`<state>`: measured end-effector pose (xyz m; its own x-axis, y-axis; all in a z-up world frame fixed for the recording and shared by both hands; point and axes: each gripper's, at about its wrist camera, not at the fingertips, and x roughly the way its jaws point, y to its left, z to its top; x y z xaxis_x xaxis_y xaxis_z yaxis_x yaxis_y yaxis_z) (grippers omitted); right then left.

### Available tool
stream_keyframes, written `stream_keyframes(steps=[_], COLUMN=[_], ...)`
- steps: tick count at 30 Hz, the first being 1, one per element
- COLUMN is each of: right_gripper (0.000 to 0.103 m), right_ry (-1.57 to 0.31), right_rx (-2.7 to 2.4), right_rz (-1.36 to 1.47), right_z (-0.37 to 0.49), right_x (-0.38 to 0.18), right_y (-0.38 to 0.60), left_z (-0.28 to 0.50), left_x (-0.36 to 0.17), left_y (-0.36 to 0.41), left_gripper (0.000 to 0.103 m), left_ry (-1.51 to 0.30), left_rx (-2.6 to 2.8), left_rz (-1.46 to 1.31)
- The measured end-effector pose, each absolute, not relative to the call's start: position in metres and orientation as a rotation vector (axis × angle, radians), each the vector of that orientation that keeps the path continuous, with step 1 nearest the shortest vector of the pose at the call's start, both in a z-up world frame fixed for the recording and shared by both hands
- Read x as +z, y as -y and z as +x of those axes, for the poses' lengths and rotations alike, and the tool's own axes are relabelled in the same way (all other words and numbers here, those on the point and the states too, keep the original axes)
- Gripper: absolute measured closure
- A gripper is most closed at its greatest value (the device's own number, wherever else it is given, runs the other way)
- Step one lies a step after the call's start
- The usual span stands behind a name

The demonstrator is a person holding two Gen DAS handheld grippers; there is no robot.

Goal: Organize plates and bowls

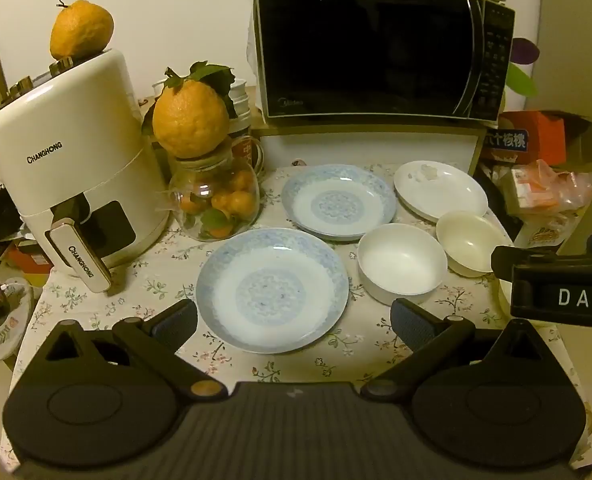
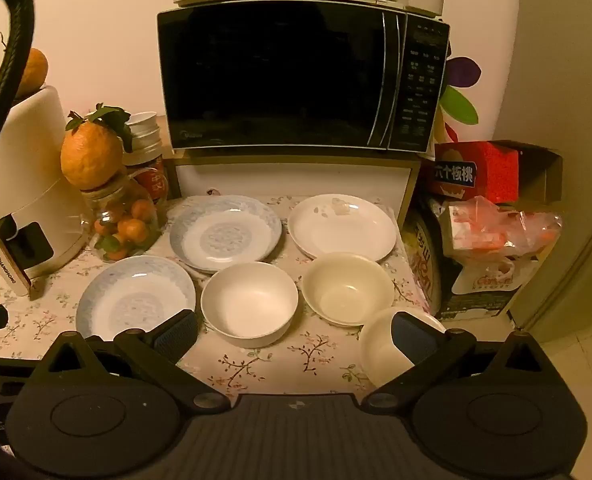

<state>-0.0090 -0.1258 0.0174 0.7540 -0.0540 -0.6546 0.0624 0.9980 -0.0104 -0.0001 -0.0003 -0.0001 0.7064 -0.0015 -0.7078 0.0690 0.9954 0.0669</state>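
Note:
On the floral tablecloth lie a near blue-patterned plate (image 1: 271, 290) (image 2: 133, 300), a far blue-patterned plate (image 1: 338, 200) (image 2: 225, 232), a white plate (image 1: 440, 190) (image 2: 342, 226), a white bowl (image 1: 402, 268) (image 2: 249, 302), a cream bowl (image 1: 472, 242) (image 2: 348, 288) and a third cream bowl (image 2: 384, 350) at the front right. My left gripper (image 1: 293, 326) is open and empty, just before the near blue plate. My right gripper (image 2: 296, 334) is open and empty, before the white bowl; its right finger (image 2: 414, 340) overlaps the third bowl. It also shows in the left wrist view (image 1: 552, 288).
A microwave (image 1: 380, 48) sits on a white shelf behind the dishes. A white air fryer (image 1: 67, 172) and a glass jar of oranges (image 1: 215, 200) stand at the left. Boxes and bags (image 2: 492, 216) crowd the right side past the table edge.

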Motion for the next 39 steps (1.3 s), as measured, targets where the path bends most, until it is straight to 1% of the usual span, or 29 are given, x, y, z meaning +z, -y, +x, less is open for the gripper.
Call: stream_keyframes(steps=[10, 39], right_gripper=[0.002, 0.002], right_ry=[-0.724, -0.752], right_rx=[-0.061, -0.114], right_rz=[0.015, 0.025], right_z=[-0.007, -0.004], right_x=[0.014, 0.013], right_y=[0.13, 0.134], left_z=[-0.002, 0.007], left_x=[-0.007, -0.006], left_y=[0.005, 0.001], left_gripper=[0.0, 0.0], left_ry=[-0.783, -0.795], left_rx=[-0.035, -0.053], left_rz=[0.101, 0.072])
